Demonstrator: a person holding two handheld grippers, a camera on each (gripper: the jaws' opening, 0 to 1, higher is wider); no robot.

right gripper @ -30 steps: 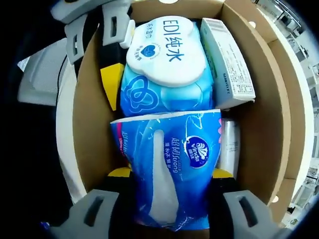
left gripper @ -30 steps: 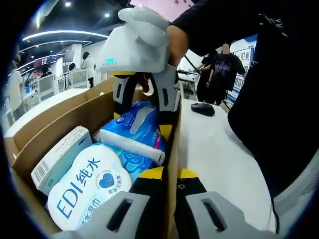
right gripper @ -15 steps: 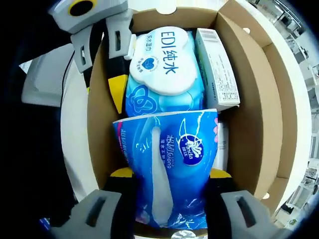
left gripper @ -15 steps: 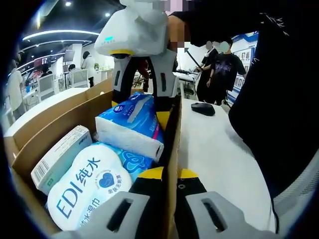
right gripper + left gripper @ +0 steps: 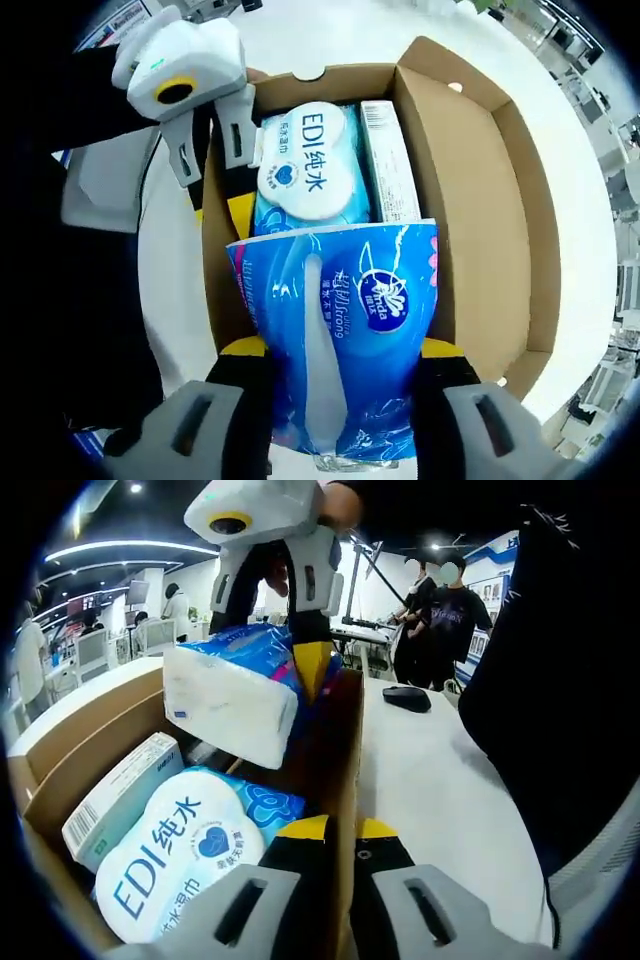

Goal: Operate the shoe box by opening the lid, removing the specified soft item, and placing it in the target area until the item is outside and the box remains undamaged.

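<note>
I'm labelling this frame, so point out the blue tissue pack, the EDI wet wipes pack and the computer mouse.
blue tissue pack [image 5: 345,330]: right gripper view, middle of its printed face.
EDI wet wipes pack [image 5: 175,865]: left gripper view, white lid.
computer mouse [image 5: 406,698]: left gripper view, its top.

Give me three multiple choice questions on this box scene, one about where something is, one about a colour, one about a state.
1. Where is the left gripper?
A. clamped on the box's side wall
B. on the mouse
C. inside the tissue pack

2. What colour is the tissue pack?
A. red
B. blue
C. green

3. What is the state of the tissue pack?
A. flat on the box floor
B. held up by the right gripper
C. lying on the table

Answers: 1 A, its jaws sit either side of the box wall. 2 B, blue wrapper with a white stripe. 3 B, the jaws squeeze it above the wipes and the carton.
</note>
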